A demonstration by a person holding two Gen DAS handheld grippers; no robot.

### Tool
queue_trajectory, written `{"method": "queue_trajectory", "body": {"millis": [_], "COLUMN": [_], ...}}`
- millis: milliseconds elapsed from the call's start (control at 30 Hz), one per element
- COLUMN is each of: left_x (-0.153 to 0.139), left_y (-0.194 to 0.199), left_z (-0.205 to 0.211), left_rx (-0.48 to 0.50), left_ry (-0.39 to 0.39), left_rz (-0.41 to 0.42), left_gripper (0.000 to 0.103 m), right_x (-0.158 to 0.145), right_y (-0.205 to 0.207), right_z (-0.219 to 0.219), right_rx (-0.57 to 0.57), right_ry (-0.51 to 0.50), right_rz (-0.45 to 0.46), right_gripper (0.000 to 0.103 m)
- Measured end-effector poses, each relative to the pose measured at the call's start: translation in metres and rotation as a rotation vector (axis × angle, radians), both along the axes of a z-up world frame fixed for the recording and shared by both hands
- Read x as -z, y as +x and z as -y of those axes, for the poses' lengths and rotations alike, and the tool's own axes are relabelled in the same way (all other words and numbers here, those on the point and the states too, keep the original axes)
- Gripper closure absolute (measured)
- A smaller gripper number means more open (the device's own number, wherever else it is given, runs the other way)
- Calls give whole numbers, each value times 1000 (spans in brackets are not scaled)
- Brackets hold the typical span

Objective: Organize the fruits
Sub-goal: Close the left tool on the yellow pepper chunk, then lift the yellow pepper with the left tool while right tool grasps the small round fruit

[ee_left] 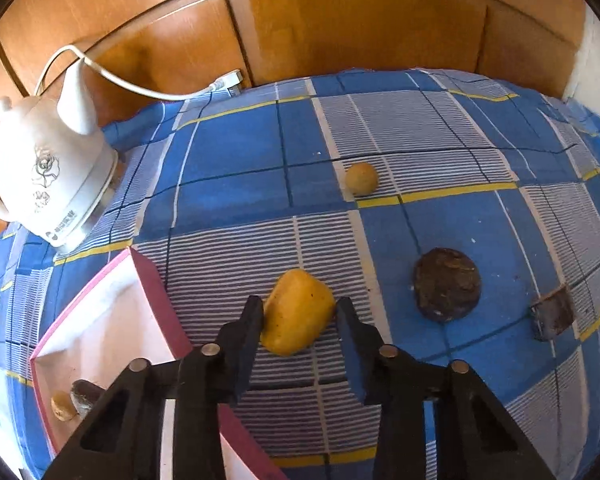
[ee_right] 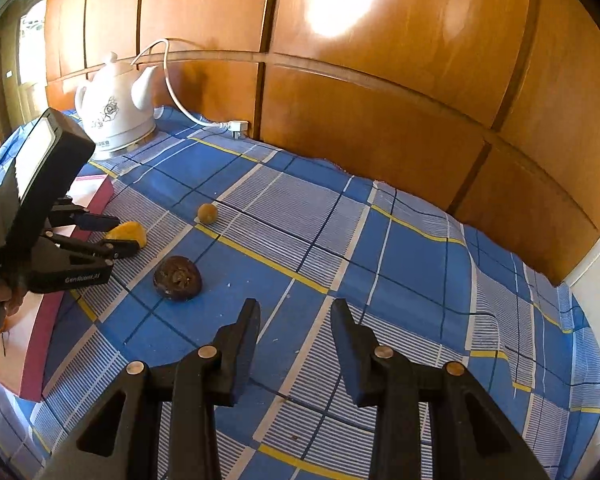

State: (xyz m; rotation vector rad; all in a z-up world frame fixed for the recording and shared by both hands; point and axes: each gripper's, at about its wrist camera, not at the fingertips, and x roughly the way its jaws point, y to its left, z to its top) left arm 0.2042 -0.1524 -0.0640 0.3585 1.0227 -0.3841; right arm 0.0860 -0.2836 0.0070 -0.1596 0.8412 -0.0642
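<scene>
Left gripper [ee_left: 298, 312]: fingers spread either side of the yellow fruit [ee_left: 297, 312], left finger touching its side, right finger right at its other side; whether it actually squeezes, cannot tell.
Right gripper [ee_right: 294, 312]: fingers spread wide, nothing between them, hovering over bare blue checked tablecloth [ee_right: 400, 248].
Only the left wrist view shows: the inside of the pink-rimmed box [ee_left: 148, 280], and a dark brown chunk [ee_left: 552, 314] lying out at the right on the cloth.
Only the right wrist view shows: the left gripper from the side [ee_right: 116, 236], a hand [ee_right: 4, 296] at its handle, and the yellow fruit [ee_right: 130, 234] poking out between its fingers.
Both views: a small round tan fruit [ee_left: 362, 178] [ee_right: 207, 213] further back, and a dark wrinkled round fruit [ee_left: 446, 284] [ee_right: 177, 278] just right of the yellow one, all apart from each other.
Box contents: a small tan piece [ee_left: 62, 406] touching a dark piece [ee_left: 85, 396] in the near corner; the rest of the floor pale and bare.
Edges: box wall just left of the left gripper; white ceramic kettle [ee_left: 48, 172] [ee_right: 118, 116] at the back left with its white cord [ee_right: 176, 96] and plug [ee_right: 238, 126] against the wooden wall panels [ee_right: 380, 100].
Open room: wide stretch of cloth ahead and to the right of the right gripper; the cloth drops away at the far right edge.
</scene>
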Motion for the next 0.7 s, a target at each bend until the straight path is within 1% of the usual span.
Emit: {"method": "queue_trajectory", "body": {"millis": [67,133,200,267,367,500,600,700], "left_x": [-1,-5,-13,-23,-39,-50,-48,-40], "left_y": [-2,-7,-12,-19,-39,-79,-108,-136], "left_z": [0,0,-4,-11,-19,-19,-13,1], "left_rx": [-9,-4,-7,-23,-24,6,22,51], "left_ry": [-2,-14,-74,-151,-265,-332,-326,-284], "left_rz": [10,29,21,7,-5,-11,0,6], "left_gripper": [67,72,73,73,73,73,73,73], "right_x": [1,1,1,1,0,0,1,1], "right_y": [0,0,0,0,-1,-1,-1,-1], "right_z": [0,1,3,5,7,8,8,11], "right_rx": [-1,0,8,13,22,26,24,30], "right_ry": [-3,-4,-3,5,17,29,34,53], "right_rz": [0,1,0,-1,1,-3,-6,-12], "right_gripper": [66,66,66,66,66,66,66,66]}}
